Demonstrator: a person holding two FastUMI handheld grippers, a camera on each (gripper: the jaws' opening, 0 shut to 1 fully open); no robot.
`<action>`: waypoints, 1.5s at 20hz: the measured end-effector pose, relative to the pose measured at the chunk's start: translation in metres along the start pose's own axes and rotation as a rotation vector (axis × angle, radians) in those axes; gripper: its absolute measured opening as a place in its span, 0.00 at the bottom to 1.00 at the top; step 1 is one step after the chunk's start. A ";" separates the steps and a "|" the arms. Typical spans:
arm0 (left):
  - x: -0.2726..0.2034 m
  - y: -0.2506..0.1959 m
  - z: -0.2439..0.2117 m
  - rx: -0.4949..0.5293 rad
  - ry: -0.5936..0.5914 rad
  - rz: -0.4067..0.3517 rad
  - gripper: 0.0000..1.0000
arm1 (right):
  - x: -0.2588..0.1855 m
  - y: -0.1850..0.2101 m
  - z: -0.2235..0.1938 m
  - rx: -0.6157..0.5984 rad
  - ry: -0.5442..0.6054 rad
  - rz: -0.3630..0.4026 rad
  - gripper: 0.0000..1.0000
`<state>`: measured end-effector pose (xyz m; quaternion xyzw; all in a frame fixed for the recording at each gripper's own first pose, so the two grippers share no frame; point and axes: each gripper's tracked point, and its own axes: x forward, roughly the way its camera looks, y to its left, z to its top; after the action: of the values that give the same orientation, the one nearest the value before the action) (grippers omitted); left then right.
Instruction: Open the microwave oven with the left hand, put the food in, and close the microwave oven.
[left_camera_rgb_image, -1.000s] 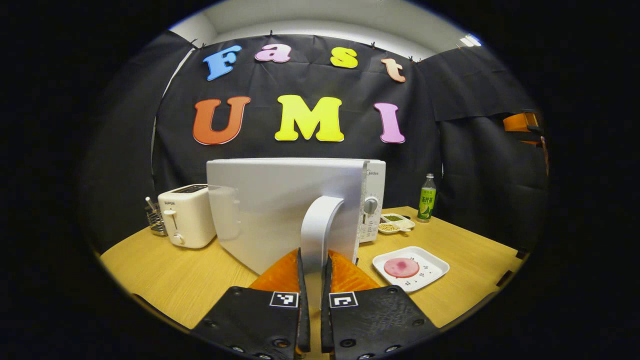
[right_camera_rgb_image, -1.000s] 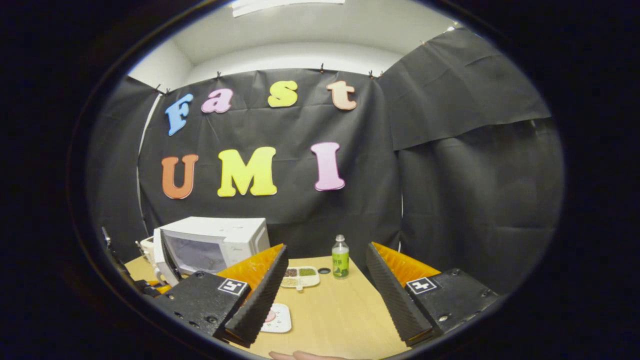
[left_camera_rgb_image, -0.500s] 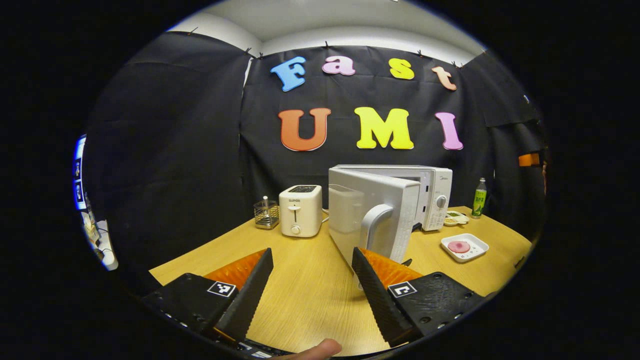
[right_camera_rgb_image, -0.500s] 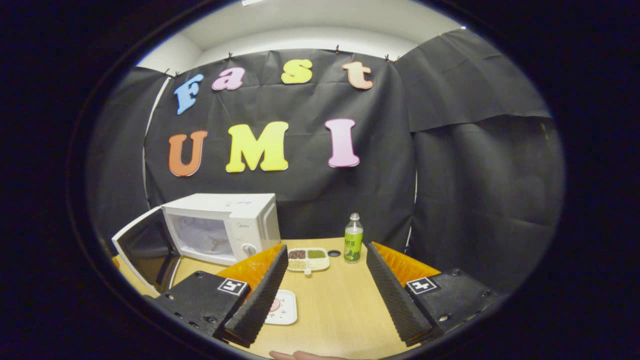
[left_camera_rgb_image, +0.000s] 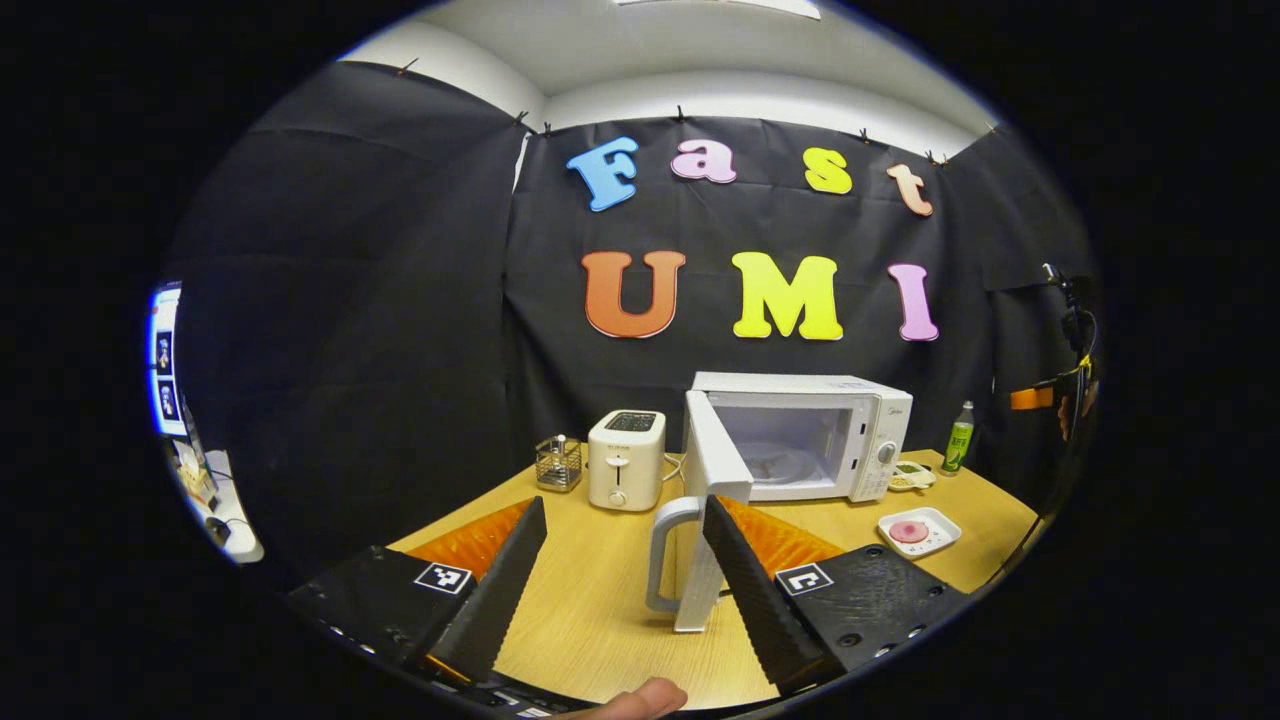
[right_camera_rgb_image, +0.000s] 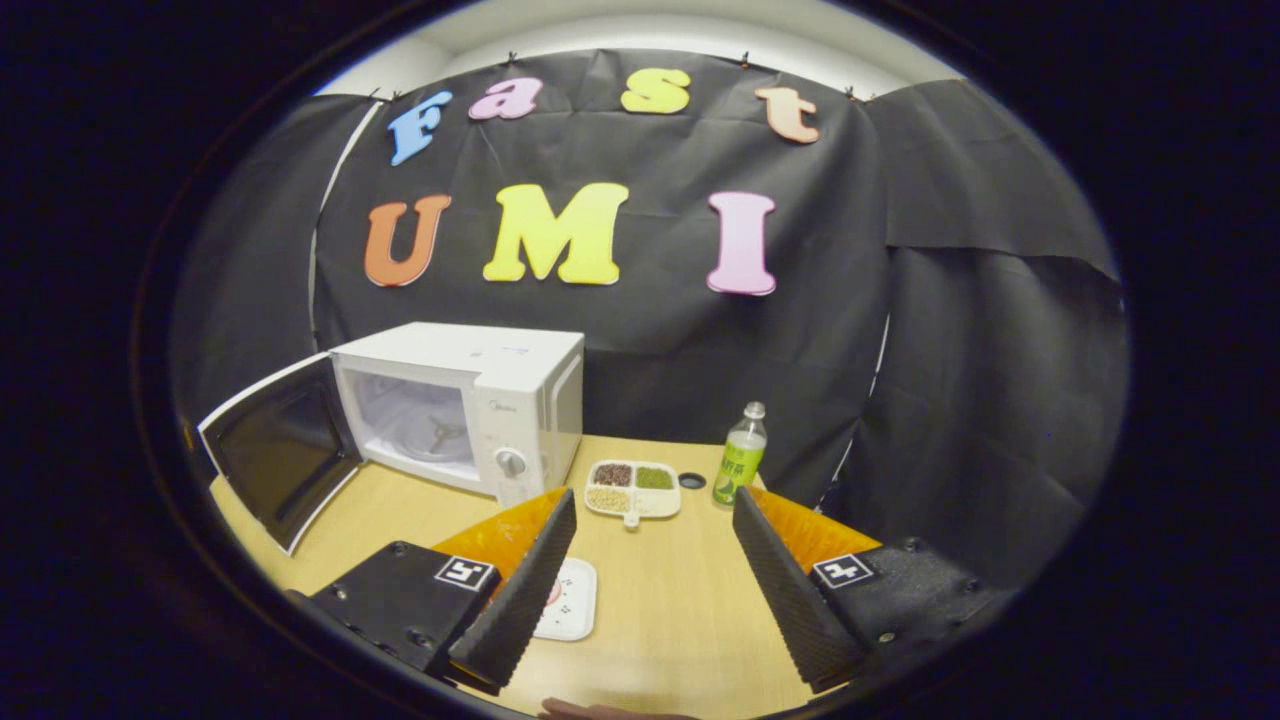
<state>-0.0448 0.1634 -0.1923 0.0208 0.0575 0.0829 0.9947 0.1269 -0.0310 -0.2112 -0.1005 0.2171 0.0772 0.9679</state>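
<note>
Sitting on the wooden table, the white microwave has its door swung fully out to the left; cavity exposed, turntable visible inside. In the right gripper view the microwave is at left, with the door showing its dark inner window. White toaster stands just left of the microwave, with a wire holder beside it. Left gripper is spread wide, holding nothing; the door handle sits between its fingers but touches neither. Right gripper is likewise agape and empty, above the table. Food: pink round item on a white tray on the table, in front of and right of the microwave; in the right gripper view the tray is partly hidden behind the left finger. Divided snack dish and green bottle stand farther back, close together.
</note>
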 end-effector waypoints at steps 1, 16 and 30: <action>0.001 -0.004 0.009 0.004 -0.006 0.001 0.94 | 0.008 0.002 -0.005 -0.009 0.048 0.015 1.00; 0.011 -0.074 0.080 0.024 -0.089 -0.013 0.94 | 0.112 0.061 -0.164 0.118 0.804 0.315 0.78; 0.025 -0.081 0.080 0.012 -0.111 0.043 0.95 | 0.134 0.080 -0.215 0.250 1.108 0.528 0.04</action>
<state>0.0021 0.0855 -0.1198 0.0326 0.0020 0.1027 0.9942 0.1437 0.0116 -0.4727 0.0456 0.7115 0.2242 0.6644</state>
